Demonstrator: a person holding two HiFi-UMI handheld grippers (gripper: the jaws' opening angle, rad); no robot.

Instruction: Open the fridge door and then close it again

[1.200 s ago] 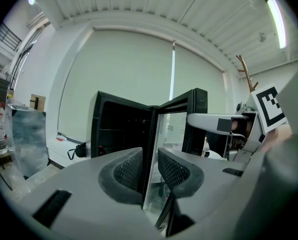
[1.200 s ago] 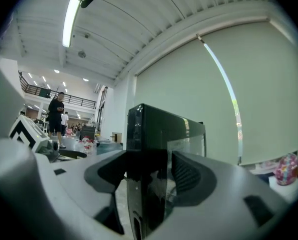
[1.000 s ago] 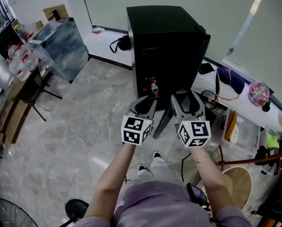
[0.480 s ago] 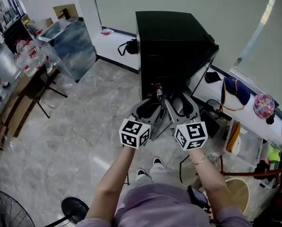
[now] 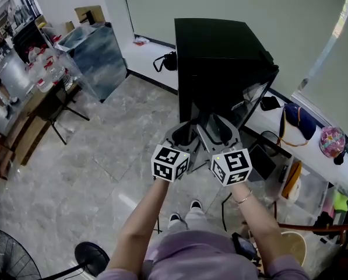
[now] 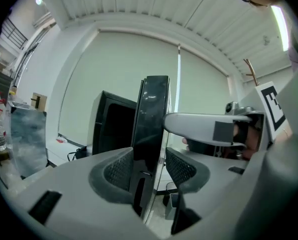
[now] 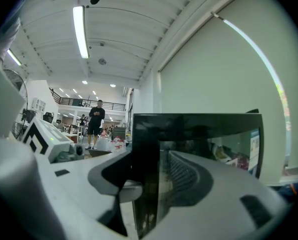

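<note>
Two tongs sit side by side in the head view, left gripper (image 5: 185,130) and right gripper (image 5: 217,126), at the edge of the black fridge's (image 5: 220,51) open door (image 5: 254,95). In the left gripper view, the jaws have just been opening and stand wide, not clamping the door edge (image 6: 151,119) between them. In the right gripper view, the jaws have just been closing and straddle the door edge (image 7: 145,149), apart.

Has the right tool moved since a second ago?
Yes: the right tool went left against the black fridge, its jaws closing further around the door edge.
</note>
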